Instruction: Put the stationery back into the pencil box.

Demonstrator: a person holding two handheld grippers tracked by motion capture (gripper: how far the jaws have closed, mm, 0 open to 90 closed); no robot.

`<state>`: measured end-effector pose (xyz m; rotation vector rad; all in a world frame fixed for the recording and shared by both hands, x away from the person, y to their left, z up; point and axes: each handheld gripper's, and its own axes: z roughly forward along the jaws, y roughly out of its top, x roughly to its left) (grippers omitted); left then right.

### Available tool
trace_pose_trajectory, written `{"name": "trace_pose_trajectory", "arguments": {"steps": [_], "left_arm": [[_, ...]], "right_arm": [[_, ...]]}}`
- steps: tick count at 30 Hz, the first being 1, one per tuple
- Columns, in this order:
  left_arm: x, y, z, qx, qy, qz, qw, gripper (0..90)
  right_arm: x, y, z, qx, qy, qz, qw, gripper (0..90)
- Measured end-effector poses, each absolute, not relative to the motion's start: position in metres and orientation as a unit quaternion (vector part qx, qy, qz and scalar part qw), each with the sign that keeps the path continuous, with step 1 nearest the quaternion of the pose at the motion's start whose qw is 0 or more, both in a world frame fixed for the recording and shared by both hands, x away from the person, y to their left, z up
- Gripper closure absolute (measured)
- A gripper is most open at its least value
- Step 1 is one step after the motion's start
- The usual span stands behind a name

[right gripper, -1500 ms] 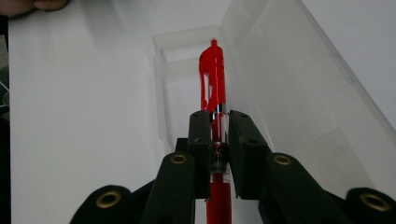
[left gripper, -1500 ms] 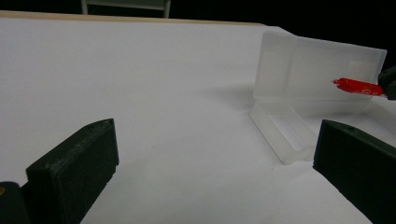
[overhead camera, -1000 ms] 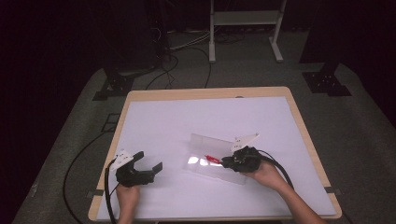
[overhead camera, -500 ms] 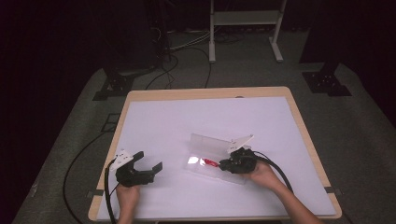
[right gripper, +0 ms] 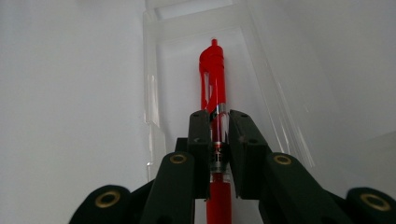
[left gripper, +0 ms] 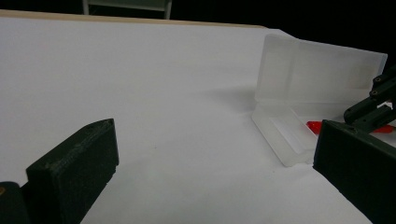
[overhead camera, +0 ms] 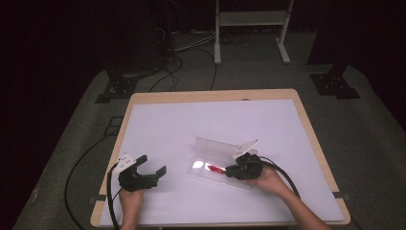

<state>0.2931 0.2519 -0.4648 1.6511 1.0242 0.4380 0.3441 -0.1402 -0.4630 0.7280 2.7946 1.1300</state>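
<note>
Red pen gripped, not yet released into the open case.

The red pen (right gripper: pixel 214 88) is clamped between the right claw (right gripper: pixel 218 122) jaws over the clear case (overhead camera: pixel 213 149) tray; the left claw (overhead camera: pixel 154 169) is held wide open, empty, on the surface (overhead camera: pixel 191 120).

1. The left gripper (left gripper: pixel 210 186) has its two black jaws wide apart, with nothing between them, above the white counter (left gripper: pixel 140 84).
2. At 2 o'clock stands an open clear case (left gripper: pixel 299 93); a red pen (left gripper: pixel 320 126) lies in it.

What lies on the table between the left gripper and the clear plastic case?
Nothing: the high view shows bare white tabletop between left gripper and case.
</note>
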Motion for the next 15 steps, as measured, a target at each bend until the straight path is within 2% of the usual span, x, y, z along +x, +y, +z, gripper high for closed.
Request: {"name": "trace_pose_trajectory", "arguments": {"steps": [12, 15], "left_arm": [[0.2938, 0.2511, -0.4649, 0.697, 0.429, 0.185, 0.543, 0.0], [0.2936, 0.2508, -0.4649, 0.698, 0.429, 0.184, 0.543, 0.0]], "right_arm": [[0.3456, -0.1383, -0.4663, 0.236, 0.9, 0.367, 0.018, 78.1], [0.3451, -0.1393, -0.4644, 0.236, 0.898, 0.372, 0.019, 75.2]]}}
